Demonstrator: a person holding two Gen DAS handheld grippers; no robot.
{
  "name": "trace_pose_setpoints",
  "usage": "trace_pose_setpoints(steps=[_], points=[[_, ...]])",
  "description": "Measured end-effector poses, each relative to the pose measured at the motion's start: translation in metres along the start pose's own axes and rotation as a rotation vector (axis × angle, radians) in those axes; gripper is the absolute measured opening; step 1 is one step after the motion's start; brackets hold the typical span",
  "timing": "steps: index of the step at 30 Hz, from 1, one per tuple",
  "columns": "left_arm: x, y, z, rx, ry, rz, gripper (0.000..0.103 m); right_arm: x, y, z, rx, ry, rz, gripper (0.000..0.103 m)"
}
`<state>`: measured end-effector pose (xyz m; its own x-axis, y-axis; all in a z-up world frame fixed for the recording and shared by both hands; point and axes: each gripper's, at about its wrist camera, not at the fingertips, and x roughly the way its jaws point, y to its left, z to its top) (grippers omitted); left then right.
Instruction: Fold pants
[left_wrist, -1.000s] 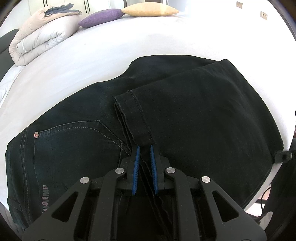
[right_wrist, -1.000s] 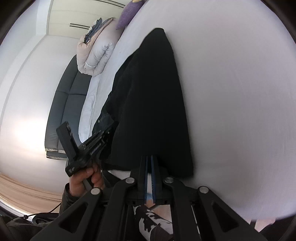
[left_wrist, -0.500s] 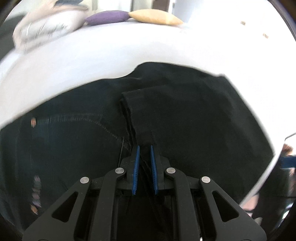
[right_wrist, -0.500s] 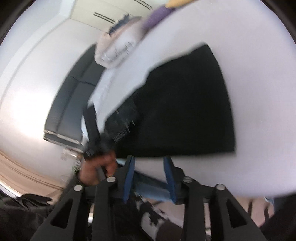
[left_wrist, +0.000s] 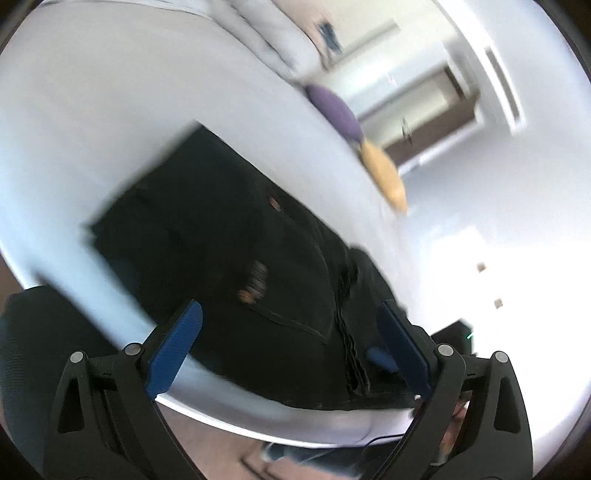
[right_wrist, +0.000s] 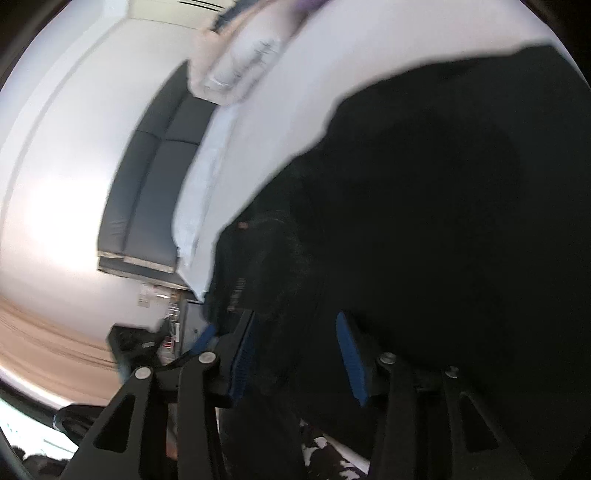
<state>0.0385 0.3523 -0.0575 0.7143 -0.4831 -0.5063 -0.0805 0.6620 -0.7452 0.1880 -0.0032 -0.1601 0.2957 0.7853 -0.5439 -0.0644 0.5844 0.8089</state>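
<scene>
The dark pants (left_wrist: 229, 266) lie folded on the white bed (left_wrist: 110, 110), near its front edge. My left gripper (left_wrist: 291, 328) is open wide and empty, held above the bed edge with the pants' seam between its blue fingertips (left_wrist: 177, 339). In the right wrist view the pants (right_wrist: 424, 203) fill most of the frame. My right gripper (right_wrist: 295, 332) is open, its blue pads (right_wrist: 347, 354) close over the near edge of the cloth. Both views are blurred by motion.
A purple pillow (left_wrist: 336, 110) and a yellow pillow (left_wrist: 384, 177) lie at the far end of the bed. A rolled pale duvet (right_wrist: 240, 59) sits on the bed. A grey sofa (right_wrist: 155, 177) stands beside it.
My left gripper has let go of the trouser leg hem and opened wide, swinging to the left. My right gripper has opened and moved in over the pants.
</scene>
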Motion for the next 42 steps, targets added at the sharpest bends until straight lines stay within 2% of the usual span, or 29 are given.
trace_pose_setpoints(steps=[4,9,15,19,23,26,28,29,30,31,32,33,37,42], points=[[-0.026,0.030,0.008,-0.093,-0.081,0.009,0.096,0.002,0.007,0.010,-0.002,0.003,-0.012,0.045],[-0.028,0.065,0.009,-0.248,-0.072,-0.010,0.096,0.010,0.025,0.018,-0.033,0.024,-0.011,0.049],[-0.022,0.089,0.012,-0.320,-0.071,-0.042,0.095,0.037,0.022,0.033,0.005,0.060,-0.029,0.048],[-0.005,0.095,0.016,-0.348,-0.076,-0.083,0.094,0.045,0.017,0.042,0.058,0.053,-0.036,0.036],[0.010,0.102,0.021,-0.374,-0.080,-0.107,0.093,0.051,0.027,0.045,0.001,0.073,-0.103,0.032],[0.019,0.103,0.023,-0.388,-0.086,-0.125,0.093,0.055,0.023,0.050,0.011,0.076,-0.138,0.019],[0.024,0.105,0.028,-0.410,-0.091,-0.133,0.086,0.055,0.018,0.051,0.023,0.080,-0.158,0.005],[0.027,0.109,0.030,-0.423,-0.090,-0.133,0.079,0.056,0.015,0.051,0.026,0.080,-0.174,0.001],[0.028,0.112,0.030,-0.432,-0.090,-0.131,0.064,0.056,0.014,0.051,0.032,0.079,-0.183,0.000],[0.028,0.116,0.030,-0.442,-0.087,-0.119,0.056,0.056,0.012,0.050,0.036,0.078,-0.184,0.000],[0.030,0.119,0.030,-0.448,-0.081,-0.106,0.040,0.055,0.012,0.050,0.036,0.077,-0.187,0.000],[0.031,0.122,0.030,-0.457,-0.075,-0.095,0.032,0.055,0.014,0.050,0.025,0.078,-0.201,0.000],[0.027,0.122,0.027,-0.424,-0.079,-0.066,0.031,0.057,0.030,0.050,-0.044,0.090,-0.290,0.000],[0.018,0.090,0.034,-0.218,-0.103,0.021,0.023,0.061,0.032,0.051,-0.067,0.102,-0.346,0.000]])
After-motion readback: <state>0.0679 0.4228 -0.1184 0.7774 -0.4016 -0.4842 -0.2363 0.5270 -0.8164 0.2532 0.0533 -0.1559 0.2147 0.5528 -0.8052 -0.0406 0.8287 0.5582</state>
